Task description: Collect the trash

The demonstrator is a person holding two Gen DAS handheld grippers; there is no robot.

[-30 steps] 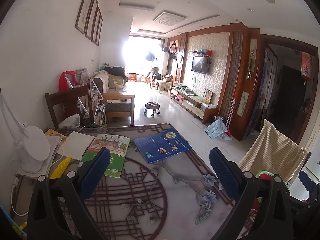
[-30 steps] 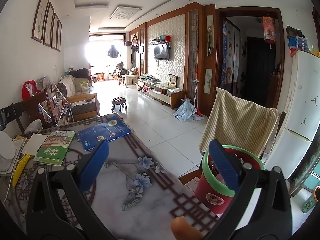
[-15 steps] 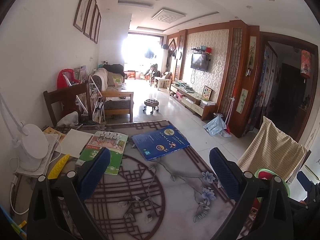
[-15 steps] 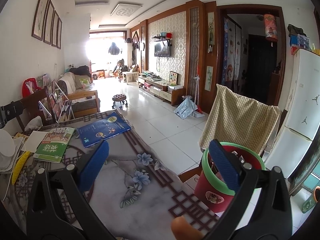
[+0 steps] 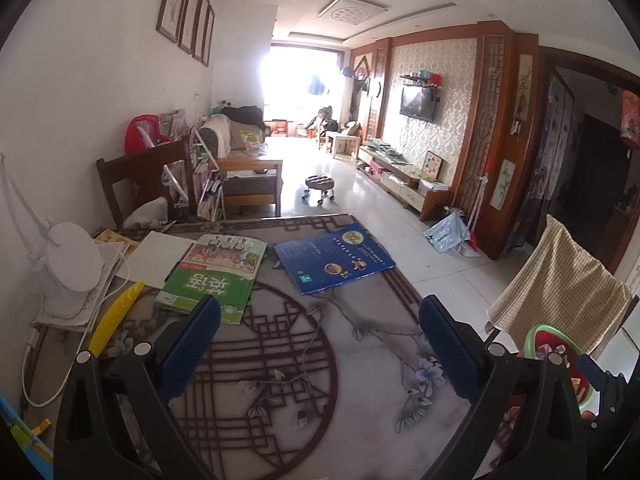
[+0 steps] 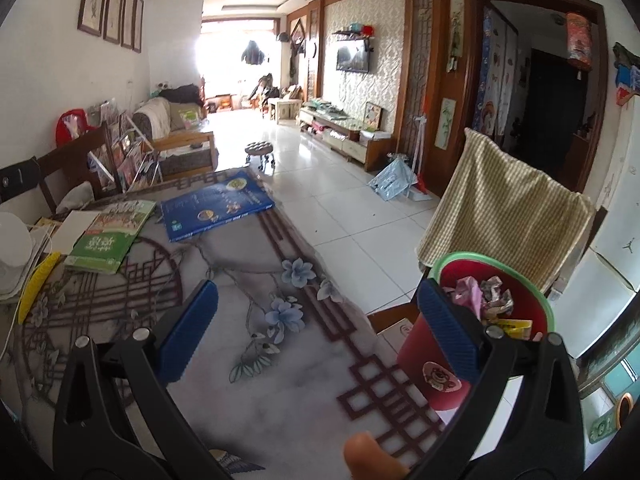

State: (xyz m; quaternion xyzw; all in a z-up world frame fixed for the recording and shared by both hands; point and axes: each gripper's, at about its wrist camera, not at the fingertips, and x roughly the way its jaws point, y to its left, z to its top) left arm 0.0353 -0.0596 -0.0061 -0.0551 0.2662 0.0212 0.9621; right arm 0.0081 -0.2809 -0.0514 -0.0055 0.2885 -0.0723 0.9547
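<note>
A red trash bin with a green rim (image 6: 436, 352) stands off the table's right edge, holding crumpled wrappers (image 6: 486, 298). In the left wrist view the same bin (image 5: 560, 360) peeks out at the lower right. My right gripper (image 6: 318, 324) hovers open over the patterned tablecloth (image 6: 280, 360), its right finger in front of the bin, nothing between the pads. My left gripper (image 5: 320, 344) is also open and empty above the cloth (image 5: 280, 380). No loose trash shows on the table.
A green book (image 5: 212, 276), a blue book (image 5: 332, 258), white paper (image 5: 160, 258), a yellow ruler (image 5: 116, 316) and a white fan (image 5: 74, 258) lie at the table's far left. A chair with a checked cloth (image 6: 504, 216) stands behind the bin. A fingertip (image 6: 368, 456) shows below.
Both views have tipped slightly downward and drawn back. The bin's contents now show in the right wrist view. Both grippers stay open and empty.
</note>
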